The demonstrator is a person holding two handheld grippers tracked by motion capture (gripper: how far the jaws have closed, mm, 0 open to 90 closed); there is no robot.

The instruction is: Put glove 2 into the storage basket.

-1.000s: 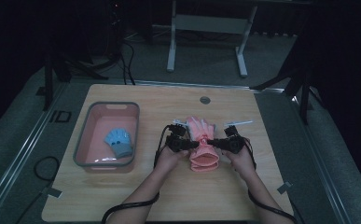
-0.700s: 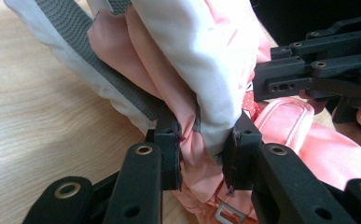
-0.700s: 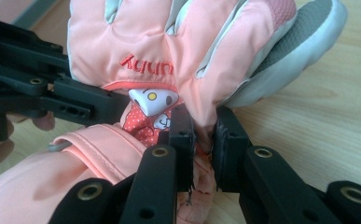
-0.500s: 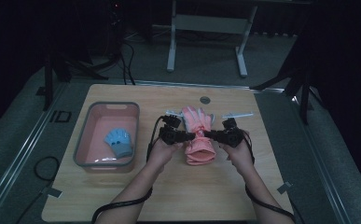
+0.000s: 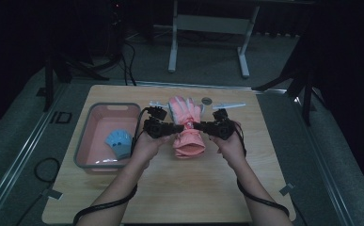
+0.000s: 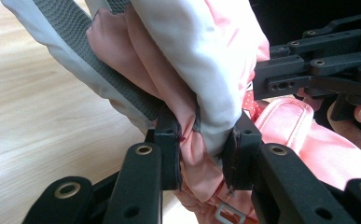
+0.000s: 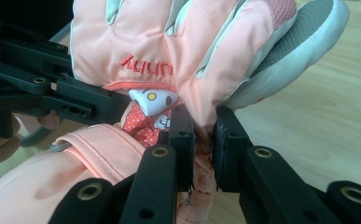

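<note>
A pink padded glove (image 5: 185, 122) with grey-white fingertips hangs above the middle of the wooden table (image 5: 170, 188), fingers pointing away. My left gripper (image 5: 176, 128) is shut on the glove's left edge near the wrist, and in the left gripper view its pads pinch pink and white fabric (image 6: 201, 154). My right gripper (image 5: 196, 125) is shut on the opposite edge; the right gripper view has its pads clamped on the pink fabric (image 7: 205, 135) just below the cartoon patch (image 7: 151, 105). The cuff (image 5: 188, 148) droops toward the person.
A pink bin (image 5: 83, 155) stands at the table's left with a small blue glove (image 5: 118, 141) inside. A white strip (image 5: 229, 105) and a dark disc (image 5: 206, 100) lie near the far edge. A metal stand (image 5: 208, 28) rises on the floor beyond.
Both hands have lifted the glove off the table and carried it a little away from the person. The grips on its two edges are unchanged.
</note>
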